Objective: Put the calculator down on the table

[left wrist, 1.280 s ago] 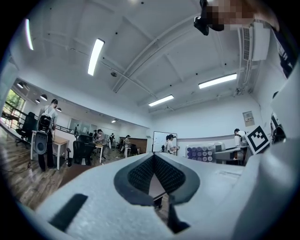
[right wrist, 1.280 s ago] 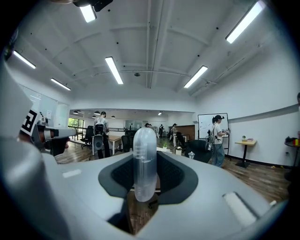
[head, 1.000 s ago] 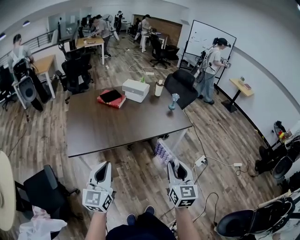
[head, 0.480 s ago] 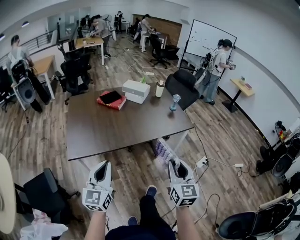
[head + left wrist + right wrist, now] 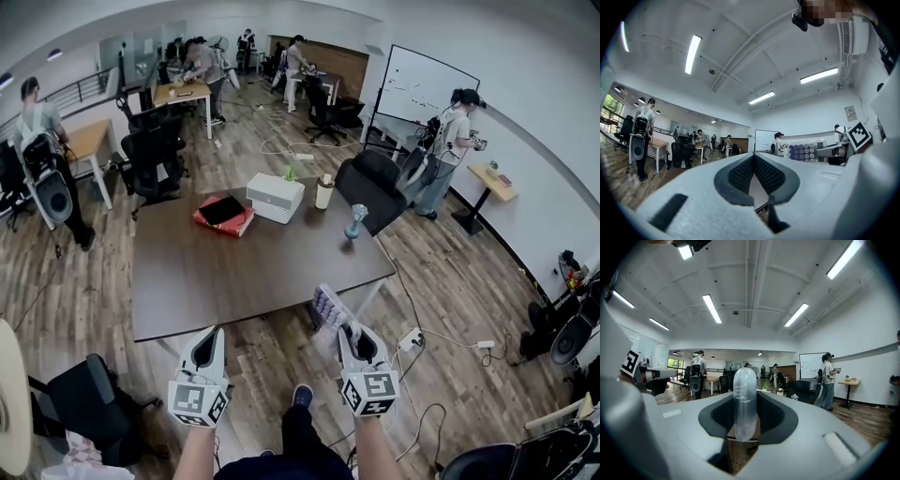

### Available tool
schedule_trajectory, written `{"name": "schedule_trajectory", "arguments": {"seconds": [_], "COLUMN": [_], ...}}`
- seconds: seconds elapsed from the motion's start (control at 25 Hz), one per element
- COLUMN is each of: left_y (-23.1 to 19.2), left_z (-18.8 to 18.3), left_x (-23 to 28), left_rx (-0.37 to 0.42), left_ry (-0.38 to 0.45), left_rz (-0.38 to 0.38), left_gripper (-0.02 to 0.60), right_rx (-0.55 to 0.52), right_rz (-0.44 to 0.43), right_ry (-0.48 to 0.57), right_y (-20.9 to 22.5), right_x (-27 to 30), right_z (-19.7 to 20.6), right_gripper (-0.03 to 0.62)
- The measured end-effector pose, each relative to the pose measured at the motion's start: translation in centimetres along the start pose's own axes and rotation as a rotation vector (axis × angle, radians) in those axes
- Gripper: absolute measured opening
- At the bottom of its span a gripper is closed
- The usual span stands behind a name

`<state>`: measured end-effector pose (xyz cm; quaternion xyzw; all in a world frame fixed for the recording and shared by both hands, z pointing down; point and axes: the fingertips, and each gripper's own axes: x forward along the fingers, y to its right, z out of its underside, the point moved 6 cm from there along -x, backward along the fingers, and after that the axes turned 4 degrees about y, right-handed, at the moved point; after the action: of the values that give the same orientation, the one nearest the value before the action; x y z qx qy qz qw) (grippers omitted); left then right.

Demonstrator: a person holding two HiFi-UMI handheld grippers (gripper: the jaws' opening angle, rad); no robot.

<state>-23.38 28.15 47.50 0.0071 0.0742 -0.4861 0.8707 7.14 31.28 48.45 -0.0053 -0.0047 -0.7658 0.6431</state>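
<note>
The calculator [image 5: 329,306], white with rows of purple keys, stands on edge in my right gripper [image 5: 349,329], whose jaws are shut on its lower end. In the right gripper view it shows edge-on as a pale translucent slab [image 5: 744,401] upright between the pads. The left gripper view catches its purple keys [image 5: 802,152] off to the right. My left gripper [image 5: 206,337] is level beside the right one, shut with nothing in it; its pads [image 5: 765,174] meet at the tips. Both grippers hover over the wooden floor just short of the near edge of the dark table [image 5: 234,277].
On the table's far half lie a red book with a black item on top [image 5: 223,215], a white box [image 5: 275,197], a cup [image 5: 324,193] and a blue glass [image 5: 356,221]. A black chair [image 5: 377,178] stands at the far right corner, another [image 5: 89,394] at lower left. Cables and a power strip [image 5: 412,339] lie on the floor to the right.
Both grippers and the view have moved forward, nearer the table's near edge. The calculator stays in the right gripper. A foot has stepped forward below.
</note>
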Motion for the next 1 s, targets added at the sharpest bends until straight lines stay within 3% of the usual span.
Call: {"name": "schedule_trajectory", "arguments": {"seconds": [0.6, 1.0], "left_y": [-2.4, -4.5], "left_z": [2.1, 2.0], "left_x": [11.9, 20.9], "left_rx": [-0.013, -0.005], "left_ry": [-0.020, -0.019], "left_rz": [-0.014, -0.095], "left_gripper": [-0.005, -0.005], "right_rx": [0.040, 0.048], "right_rz": [-0.018, -0.096], "right_ry": [-0.008, -0.013], "right_y": [6.4, 11.6], "right_x": [10.5, 20.6], "right_z": [0.2, -0.7], "right_gripper": [0.117, 0.117]}}
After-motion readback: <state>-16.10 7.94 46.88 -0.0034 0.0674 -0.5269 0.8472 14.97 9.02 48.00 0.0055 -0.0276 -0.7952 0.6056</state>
